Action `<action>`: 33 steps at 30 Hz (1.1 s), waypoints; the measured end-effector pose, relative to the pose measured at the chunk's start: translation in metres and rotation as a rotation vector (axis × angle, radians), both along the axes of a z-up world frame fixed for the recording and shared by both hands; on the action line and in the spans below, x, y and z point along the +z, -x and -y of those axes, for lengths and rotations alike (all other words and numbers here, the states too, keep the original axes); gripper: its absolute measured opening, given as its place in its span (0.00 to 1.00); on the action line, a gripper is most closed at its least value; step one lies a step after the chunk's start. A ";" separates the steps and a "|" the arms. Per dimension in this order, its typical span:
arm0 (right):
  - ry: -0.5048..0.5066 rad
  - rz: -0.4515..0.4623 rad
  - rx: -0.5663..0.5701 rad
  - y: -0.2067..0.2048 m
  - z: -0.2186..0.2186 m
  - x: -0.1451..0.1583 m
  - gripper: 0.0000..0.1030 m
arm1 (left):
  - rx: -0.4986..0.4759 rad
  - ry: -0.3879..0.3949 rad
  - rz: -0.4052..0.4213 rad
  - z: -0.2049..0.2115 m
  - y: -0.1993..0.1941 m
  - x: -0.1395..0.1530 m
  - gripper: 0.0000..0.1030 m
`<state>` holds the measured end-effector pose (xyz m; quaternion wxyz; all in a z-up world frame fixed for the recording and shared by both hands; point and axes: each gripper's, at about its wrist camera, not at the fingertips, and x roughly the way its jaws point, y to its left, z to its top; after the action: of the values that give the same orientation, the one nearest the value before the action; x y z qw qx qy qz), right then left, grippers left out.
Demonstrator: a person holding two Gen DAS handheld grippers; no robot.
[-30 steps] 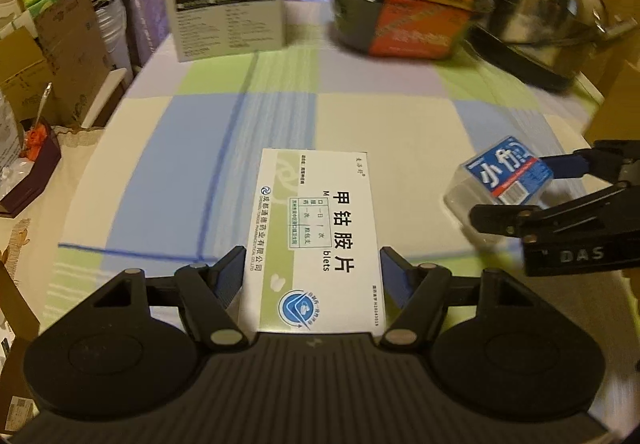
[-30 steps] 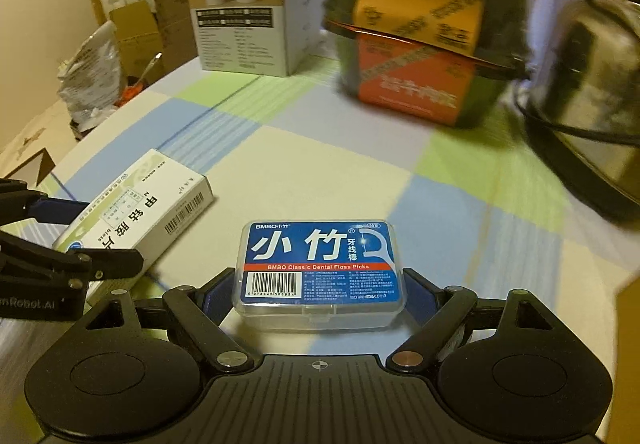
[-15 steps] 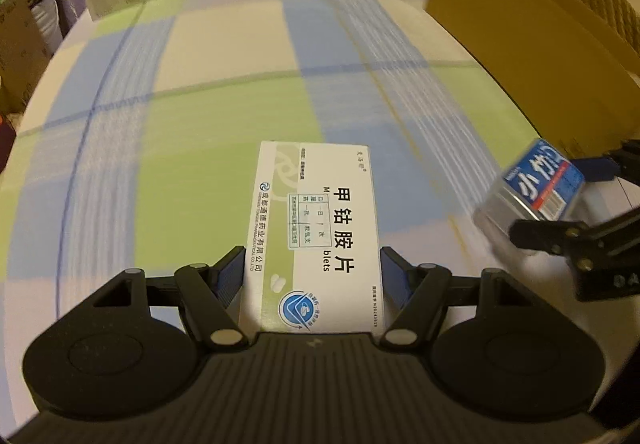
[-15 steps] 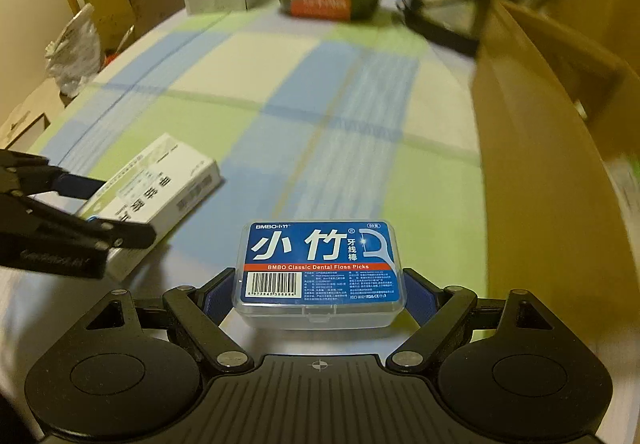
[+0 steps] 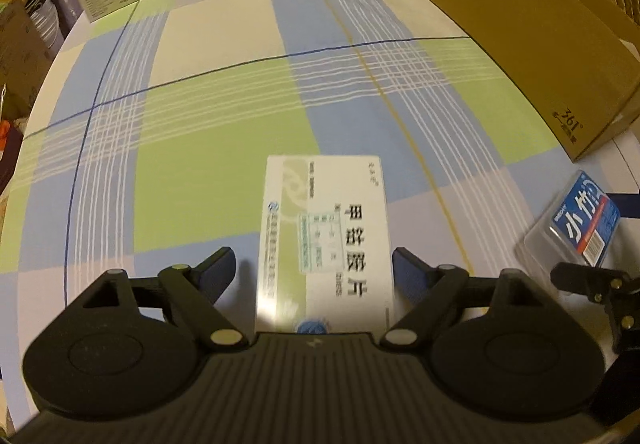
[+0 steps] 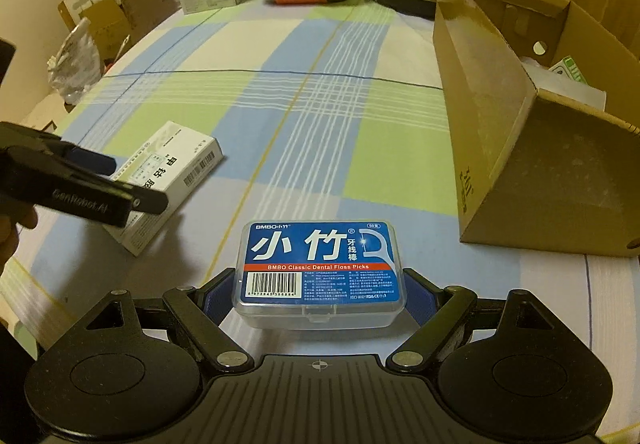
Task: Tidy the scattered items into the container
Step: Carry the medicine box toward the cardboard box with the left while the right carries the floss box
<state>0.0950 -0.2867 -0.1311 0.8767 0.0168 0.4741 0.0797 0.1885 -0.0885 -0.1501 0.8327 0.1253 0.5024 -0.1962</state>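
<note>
Both items are being carried toward the cardboard box (image 6: pixel 520 148), a judgement from how they are sitting off the checked surface (image 5: pixel 224 132). The left hand-held gripper (image 5: pixel 312 268) is grasping the white medicine box (image 5: pixel 324 236), though a slim gap is showing at its left pad. The right hand-held gripper (image 6: pixel 318 286) is clenching the dental floss picks case (image 6: pixel 320 270). Next, each needs lifting over the box's near wall before letting go. Inside, something white and a green-printed packet are partly showing.
</note>
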 end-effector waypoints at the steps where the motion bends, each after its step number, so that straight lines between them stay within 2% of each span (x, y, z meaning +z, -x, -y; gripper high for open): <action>1: -0.005 -0.001 -0.002 -0.001 0.001 -0.001 0.85 | -0.009 -0.009 -0.002 0.004 -0.001 -0.001 0.79; 3: -0.011 -0.002 -0.004 -0.003 0.004 -0.002 0.85 | -0.022 -0.025 -0.011 0.009 -0.004 -0.005 0.75; 5: -0.015 -0.005 -0.005 -0.006 0.007 -0.004 0.85 | -0.031 -0.033 -0.028 0.013 -0.004 -0.008 0.67; 7: -0.017 -0.009 -0.004 -0.008 0.010 -0.007 0.85 | -0.028 -0.028 -0.033 0.013 -0.004 -0.009 0.66; 11: -0.022 -0.016 -0.001 -0.010 0.012 -0.010 0.85 | -0.028 -0.027 -0.029 0.012 0.002 -0.003 0.65; 17: -0.026 0.004 0.000 -0.007 0.011 -0.002 0.85 | -0.017 -0.003 -0.005 0.015 0.017 0.020 0.65; 33: -0.012 0.131 -0.036 0.032 0.016 0.059 0.85 | -0.011 0.039 0.067 0.018 0.074 0.089 0.65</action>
<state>0.0635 -0.3022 -0.0718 0.9071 0.0252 0.4147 0.0678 0.1148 -0.1068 -0.0611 0.8503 0.1182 0.4697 -0.2060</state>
